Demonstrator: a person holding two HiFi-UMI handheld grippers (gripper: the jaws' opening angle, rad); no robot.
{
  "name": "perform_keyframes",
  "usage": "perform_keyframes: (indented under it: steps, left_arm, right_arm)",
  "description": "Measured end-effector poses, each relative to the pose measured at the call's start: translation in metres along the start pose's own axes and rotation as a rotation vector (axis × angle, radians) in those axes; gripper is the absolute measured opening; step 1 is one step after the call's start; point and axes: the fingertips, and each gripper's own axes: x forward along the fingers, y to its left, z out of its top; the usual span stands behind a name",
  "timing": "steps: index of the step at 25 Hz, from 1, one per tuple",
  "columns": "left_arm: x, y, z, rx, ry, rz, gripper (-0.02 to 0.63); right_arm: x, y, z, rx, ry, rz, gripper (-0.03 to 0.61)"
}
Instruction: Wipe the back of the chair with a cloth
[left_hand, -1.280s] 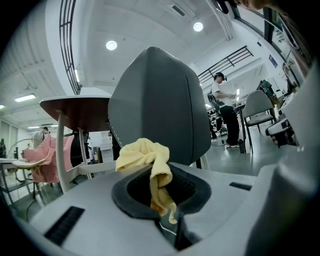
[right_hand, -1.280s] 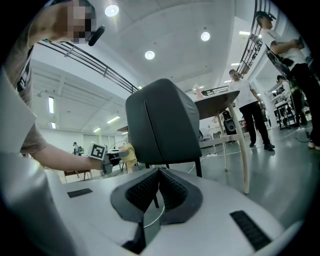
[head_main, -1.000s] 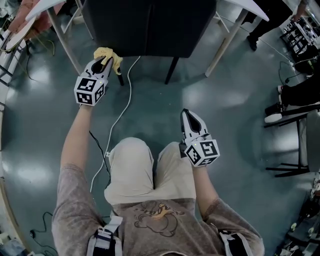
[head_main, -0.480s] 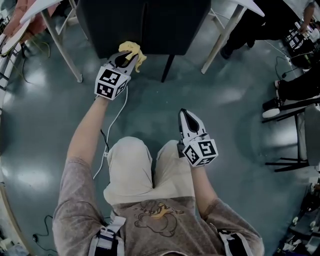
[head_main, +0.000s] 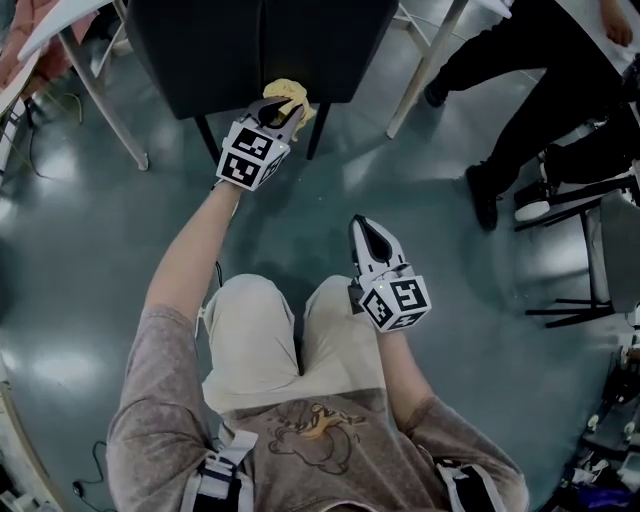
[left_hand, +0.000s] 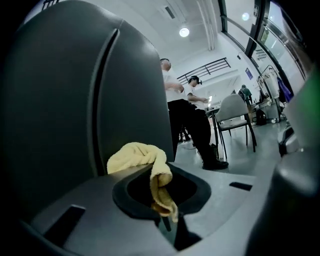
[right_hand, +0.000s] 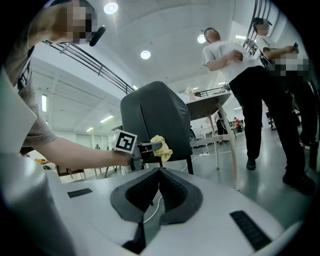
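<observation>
The cloth (head_main: 288, 92) is a small pale yellow rag, soft and nubbly like towelling, bunched into a crumpled wad. In the head view it sits in the upper middle of the frame, at the lower edge of the dark chair (head_main: 260, 40). The left gripper (head_main: 283, 108) has it pinched between closed jaws, with the person's left arm stretched forward and up toward the chair.

In the left gripper view the cloth (left_hand: 142, 155) bulges out past the jaw tips in the lower centre. One rolled tail hangs down into the dark hollow of the left gripper (left_hand: 161, 192). The wad lies right at the smooth grey-black chair (left_hand: 75, 100), which fills the left half of that frame and has a vertical seam down it. Whether the cloth presses on the surface cannot be told.

The right gripper (head_main: 363, 225) is in the centre of the head view, above the person's right knee and well apart from the chair. Its jaws are closed on each other with nothing between them.

In the right gripper view the chair (right_hand: 155, 117) stands in the middle of the frame. The cloth (right_hand: 161, 146) shows as a yellow tuft at its lower edge. A person (right_hand: 250, 85) in a white shirt and dark trousers stands at the right.
</observation>
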Motion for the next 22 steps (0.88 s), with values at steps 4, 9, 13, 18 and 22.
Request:
perform_keyframes:
  steps: [4, 9, 13, 18, 22]
  left_arm:
    - [0.026, -0.018, 0.011, 0.009, -0.007, -0.045, 0.054]
    - [0.055, -0.041, 0.014, 0.038, -0.009, -0.099, 0.054]
    - [0.075, -0.063, 0.010, 0.039, 0.018, -0.145, 0.054]
    - [0.096, -0.094, 0.017, 0.033, 0.027, -0.210, 0.054]
    - [0.106, -0.117, 0.026, 0.011, 0.012, -0.260, 0.054]
  right_arm:
    - [-0.006, -0.004, 0.000, -0.004, 0.001, -0.017, 0.026]
    - [-0.011, -0.009, -0.002, -0.007, 0.002, -0.034, 0.026]
    - [-0.012, -0.011, -0.006, -0.007, 0.003, -0.040, 0.026]
    - [-0.017, -0.014, -0.004, -0.008, -0.003, -0.052, 0.026]
    - [-0.024, -0.023, 0.000, -0.016, -0.003, -0.068, 0.026]
